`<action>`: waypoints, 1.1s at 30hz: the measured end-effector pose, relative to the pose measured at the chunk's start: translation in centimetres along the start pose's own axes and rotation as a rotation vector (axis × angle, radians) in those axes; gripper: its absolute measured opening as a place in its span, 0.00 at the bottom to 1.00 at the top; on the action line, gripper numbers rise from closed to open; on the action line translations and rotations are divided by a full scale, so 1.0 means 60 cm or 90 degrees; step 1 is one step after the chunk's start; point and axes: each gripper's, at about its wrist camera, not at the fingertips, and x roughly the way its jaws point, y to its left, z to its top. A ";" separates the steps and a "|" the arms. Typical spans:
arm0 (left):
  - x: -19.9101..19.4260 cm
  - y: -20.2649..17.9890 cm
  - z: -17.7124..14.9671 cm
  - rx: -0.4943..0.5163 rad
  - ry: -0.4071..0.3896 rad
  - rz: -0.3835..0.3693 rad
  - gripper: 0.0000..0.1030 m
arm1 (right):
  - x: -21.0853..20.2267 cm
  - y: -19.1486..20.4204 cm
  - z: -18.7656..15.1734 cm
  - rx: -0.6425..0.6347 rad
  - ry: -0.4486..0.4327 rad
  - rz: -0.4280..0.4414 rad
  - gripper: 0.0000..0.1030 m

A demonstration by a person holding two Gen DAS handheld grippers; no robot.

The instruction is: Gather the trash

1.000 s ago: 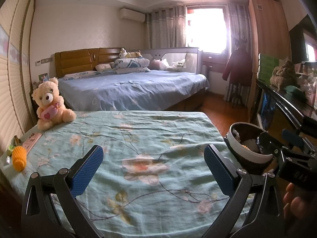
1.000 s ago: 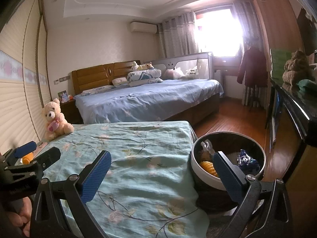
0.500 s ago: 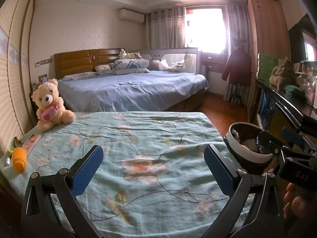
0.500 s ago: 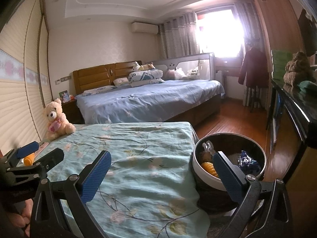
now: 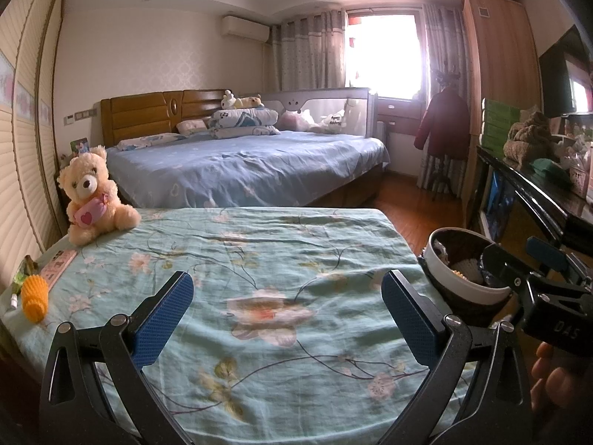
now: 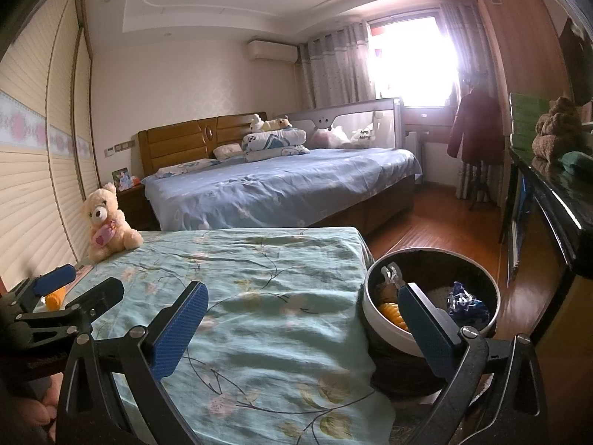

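My left gripper (image 5: 287, 296) is open and empty, hovering over the teal floral sheet (image 5: 259, 244). An orange ribbed object (image 5: 35, 298) and a green wrapper (image 5: 23, 272) lie at the sheet's left edge, well left of the left gripper. A round white-rimmed trash bin (image 6: 370, 309) stands off the sheet's right edge, holding an orange item (image 6: 392, 312), a blue wrapper (image 6: 465, 301) and white scraps. My right gripper (image 6: 302, 307) is open and empty, its right finger in front of the bin. Each gripper shows in the other view: right gripper (image 5: 519, 256), left gripper (image 6: 81, 287).
A teddy bear (image 5: 92, 194) sits at the sheet's far left corner beside a pink card (image 5: 57, 265). Beyond is a large blue bed (image 5: 252, 163). A dark cabinet (image 6: 548, 215) lines the right side across a strip of wooden floor (image 6: 426, 230).
Almost nothing. In the right wrist view the left gripper has drifted slightly to the right. Both grippers stay open and empty.
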 end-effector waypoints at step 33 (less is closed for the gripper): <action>0.000 -0.001 -0.003 -0.001 0.006 -0.001 1.00 | 0.013 0.011 -0.009 0.001 0.016 0.004 1.00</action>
